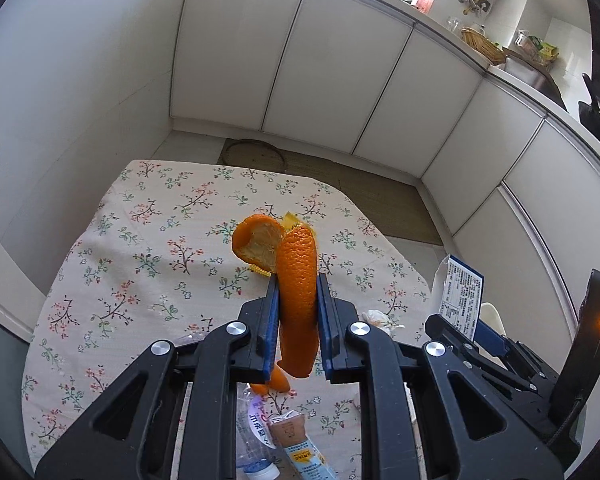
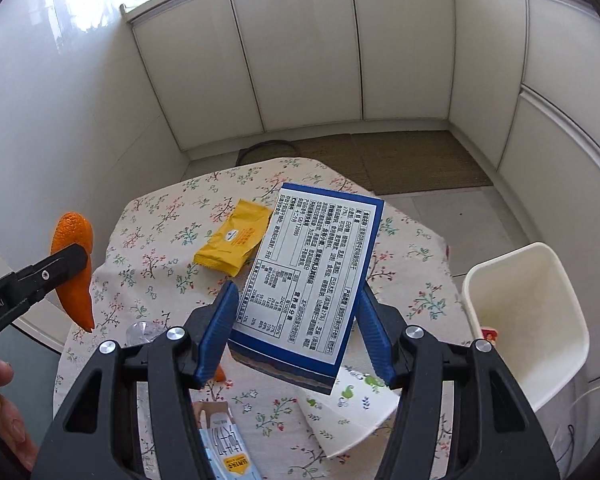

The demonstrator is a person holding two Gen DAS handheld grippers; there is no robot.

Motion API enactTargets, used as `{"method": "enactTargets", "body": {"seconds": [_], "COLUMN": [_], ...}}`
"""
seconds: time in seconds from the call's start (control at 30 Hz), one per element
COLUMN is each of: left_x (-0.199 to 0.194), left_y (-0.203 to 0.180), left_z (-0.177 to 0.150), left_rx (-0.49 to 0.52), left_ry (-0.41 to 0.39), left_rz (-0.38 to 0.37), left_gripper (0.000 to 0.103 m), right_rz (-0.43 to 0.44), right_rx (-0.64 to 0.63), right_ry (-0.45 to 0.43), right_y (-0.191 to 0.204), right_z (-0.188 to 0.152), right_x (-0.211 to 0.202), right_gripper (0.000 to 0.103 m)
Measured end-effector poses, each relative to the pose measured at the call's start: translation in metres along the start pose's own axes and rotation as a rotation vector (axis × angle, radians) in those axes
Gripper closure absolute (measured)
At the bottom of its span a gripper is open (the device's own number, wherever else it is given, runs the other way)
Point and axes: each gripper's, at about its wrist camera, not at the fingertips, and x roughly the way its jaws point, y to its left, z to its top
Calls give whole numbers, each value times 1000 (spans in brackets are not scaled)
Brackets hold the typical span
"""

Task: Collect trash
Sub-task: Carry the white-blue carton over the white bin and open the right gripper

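My left gripper (image 1: 297,300) is shut on a long strip of orange peel (image 1: 297,280) and holds it up above the floral tablecloth (image 1: 140,240); the same peel (image 2: 74,240) and gripper show at the left of the right wrist view. My right gripper (image 2: 298,304) is shut on a blue-edged white box with a printed label (image 2: 312,276), lifted off the table. A yellow snack wrapper (image 2: 234,246) lies on the cloth beyond it. A white waste bin (image 2: 536,320) stands at the table's right edge.
A plastic bottle (image 1: 256,440), a small drink carton (image 1: 296,444), a bit of peel (image 1: 276,382) and a crumpled tissue (image 1: 380,316) lie on the near cloth. A paper cup (image 2: 352,412) lies on its side. White cabinets (image 2: 300,60) surround the table.
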Motion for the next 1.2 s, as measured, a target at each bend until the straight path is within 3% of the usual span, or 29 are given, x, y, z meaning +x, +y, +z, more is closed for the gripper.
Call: {"method": "enactTargets", "body": {"seconds": [0.3,0.77,0.93,1.2], "left_x": [14,35,43,59], "left_y": [-35,-107,-134,-185], "left_z": [-7,-23,-31,-44], "left_rx": [33,103,133,167], "left_ry": [14,40,49,71], "left_rz": [-41,-120,-142,-204], "left_gripper": [87,87,87,87], "right_rz": [-67,-250,-302,-368], "right_rx": [25,120,166,231], "right_ry": [-24,-36,-51,-69], "right_y": [-43,-138,-167,-217], "right_z": [3,1,-1,-10], "right_x": [-17,-43,-56,-79], "right_gripper": [45,43,27,18]}}
